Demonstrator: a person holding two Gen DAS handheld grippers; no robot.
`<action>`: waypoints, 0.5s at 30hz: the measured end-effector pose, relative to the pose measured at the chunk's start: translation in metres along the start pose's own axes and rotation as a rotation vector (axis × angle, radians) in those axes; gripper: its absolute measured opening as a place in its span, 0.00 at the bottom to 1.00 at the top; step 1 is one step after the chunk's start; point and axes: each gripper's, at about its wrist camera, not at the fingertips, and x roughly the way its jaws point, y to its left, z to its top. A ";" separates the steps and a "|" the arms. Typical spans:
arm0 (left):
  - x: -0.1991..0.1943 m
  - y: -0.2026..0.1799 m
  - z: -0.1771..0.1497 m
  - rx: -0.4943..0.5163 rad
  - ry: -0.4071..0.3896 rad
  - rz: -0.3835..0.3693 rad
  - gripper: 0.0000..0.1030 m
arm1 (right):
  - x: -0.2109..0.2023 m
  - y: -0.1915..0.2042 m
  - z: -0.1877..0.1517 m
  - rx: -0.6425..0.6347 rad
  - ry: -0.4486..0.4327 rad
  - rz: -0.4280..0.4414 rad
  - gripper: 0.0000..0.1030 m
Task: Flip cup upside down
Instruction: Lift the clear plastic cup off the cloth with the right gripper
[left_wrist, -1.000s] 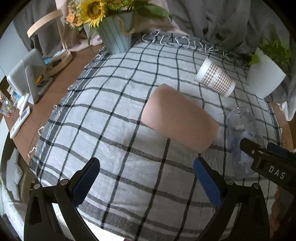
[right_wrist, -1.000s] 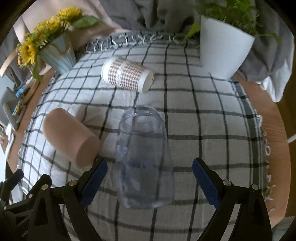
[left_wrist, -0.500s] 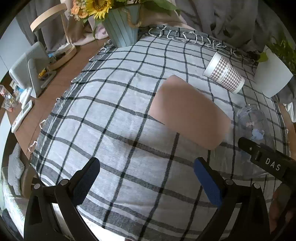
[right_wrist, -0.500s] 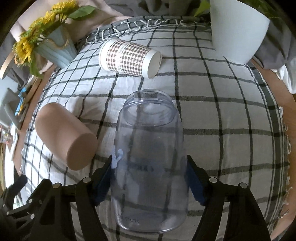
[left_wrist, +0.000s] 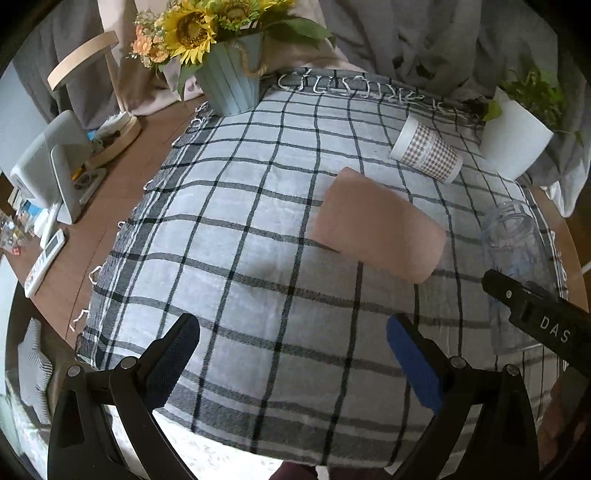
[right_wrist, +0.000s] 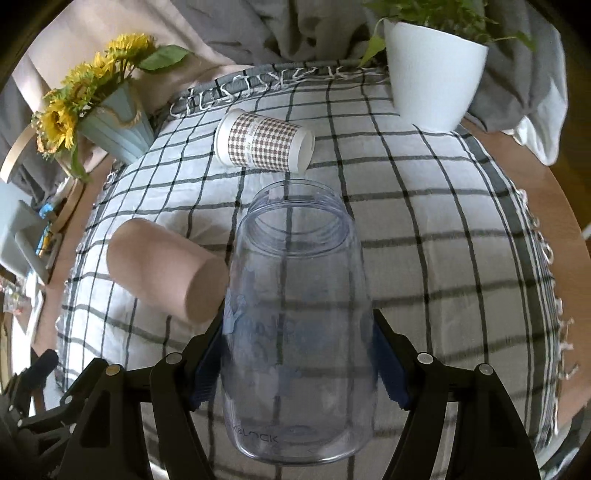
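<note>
Surface: checked cloth (right_wrist: 424, 236) in grey and black over a wooden table (left_wrist: 147, 155) — soft and slightly rumpled.
Landmark: clear plastic cup (right_wrist: 299, 317), lying on its side, mouth pointing away from you; every place below is given relative to it.
Right gripper (right_wrist: 299, 362): your blue pads (right_wrist: 207, 369) sit against both flanks of the clear plastic cup near its base, holding it.
Left gripper (left_wrist: 291, 365): fingers spread wide, holding nothing, well to the cup's left and nearer you.
Step in hand: you appear to have the grip; next comes lift and roll. Keep the squeeze moderate — thin walls would likely bow — and raise the cup off the cloth before turning, so the rim lands flat.
Neighbours: pink cup (right_wrist: 166, 269) on its side just beside its left flank, contact unclear; houndstooth paper cup (right_wrist: 264, 146) lying just beyond its mouth.
Room: sunflower pot (right_wrist: 118, 125) far left beyond; white planter (right_wrist: 432, 77) far right beyond; grey drapery behind.
</note>
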 end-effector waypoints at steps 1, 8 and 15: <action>-0.001 0.001 -0.002 0.006 0.000 -0.002 1.00 | -0.002 0.002 -0.004 0.005 0.000 -0.005 0.70; 0.002 0.014 -0.019 0.032 0.027 -0.021 1.00 | -0.006 0.008 -0.037 0.045 0.022 -0.024 0.70; 0.006 0.021 -0.030 0.048 0.049 -0.025 1.00 | 0.000 0.013 -0.059 0.062 0.045 -0.040 0.70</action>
